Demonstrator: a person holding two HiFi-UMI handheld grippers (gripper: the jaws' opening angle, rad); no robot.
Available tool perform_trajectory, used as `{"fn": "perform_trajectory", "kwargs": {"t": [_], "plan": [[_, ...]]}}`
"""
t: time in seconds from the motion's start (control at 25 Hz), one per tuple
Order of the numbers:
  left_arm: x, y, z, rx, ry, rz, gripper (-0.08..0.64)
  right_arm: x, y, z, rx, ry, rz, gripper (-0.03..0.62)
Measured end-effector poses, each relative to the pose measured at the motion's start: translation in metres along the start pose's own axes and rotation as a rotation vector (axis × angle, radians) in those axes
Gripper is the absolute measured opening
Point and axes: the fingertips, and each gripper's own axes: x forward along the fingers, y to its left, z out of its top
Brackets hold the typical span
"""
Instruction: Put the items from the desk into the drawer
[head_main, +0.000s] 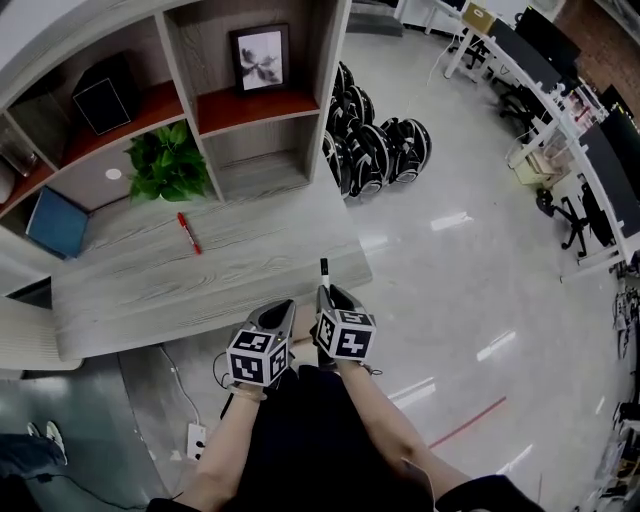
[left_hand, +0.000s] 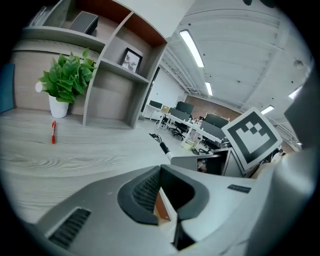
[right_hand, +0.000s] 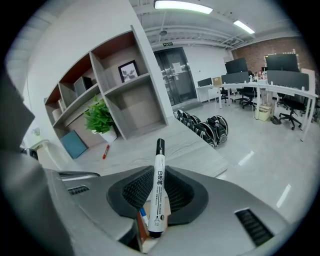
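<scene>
Right now the right gripper (head_main: 333, 300) is clamped on a marker (right_hand: 159, 185), whose black cap points to 12 o'clock. The jaws bite low on the barrel, near the tail, so most of the length stands free. The left gripper (head_main: 280, 315) sits just beside it at 9 o'clock, jaws closed on nothing. Both hang off the near edge of the desk (head_main: 250, 260), close to the body.

Since the grip is so low, the marker could pivot if it is swung fast. I would carry it slowly with the squeeze firm and the cap leading. Let go only once the tail is down inside the drawer, not above it.

Farther out at 11 o'clock a red pen (head_main: 188, 232) lies on the desk, well apart from both grippers, with a plant (head_main: 168, 162) beyond it. The empty left gripper suits that pickup.

A dark gap (head_main: 28, 291) at the desk's 9 o'clock end may be the drawer, but too little shows to be sure.
</scene>
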Motion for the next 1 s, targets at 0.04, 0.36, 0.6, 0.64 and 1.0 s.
{"fn": "perform_trajectory", "kwargs": {"t": [0.04, 0.36, 0.6, 0.64, 1.0], "plan": [[0.0, -0.005, -0.004, -0.005, -0.004, 0.004, 0.025, -0.005, -0.004, -0.002, -0.003, 0.0, 0.003, 0.063], [0.011, -0.031, -0.038, -0.034, 0.006, 0.013, 0.025, -0.032, -0.041, -0.021, -0.047, -0.002, -0.012, 0.063], [0.013, -0.057, -0.062, -0.04, 0.042, 0.021, 0.025, -0.054, -0.069, -0.046, -0.022, 0.042, -0.021, 0.063], [0.012, -0.057, -0.067, -0.048, 0.047, 0.029, 0.025, -0.055, -0.07, -0.052, -0.021, 0.055, -0.017, 0.063], [-0.013, -0.028, -0.123, -0.203, 0.076, 0.165, 0.025, -0.04, -0.04, -0.116, -0.085, 0.212, 0.095, 0.063]]}}
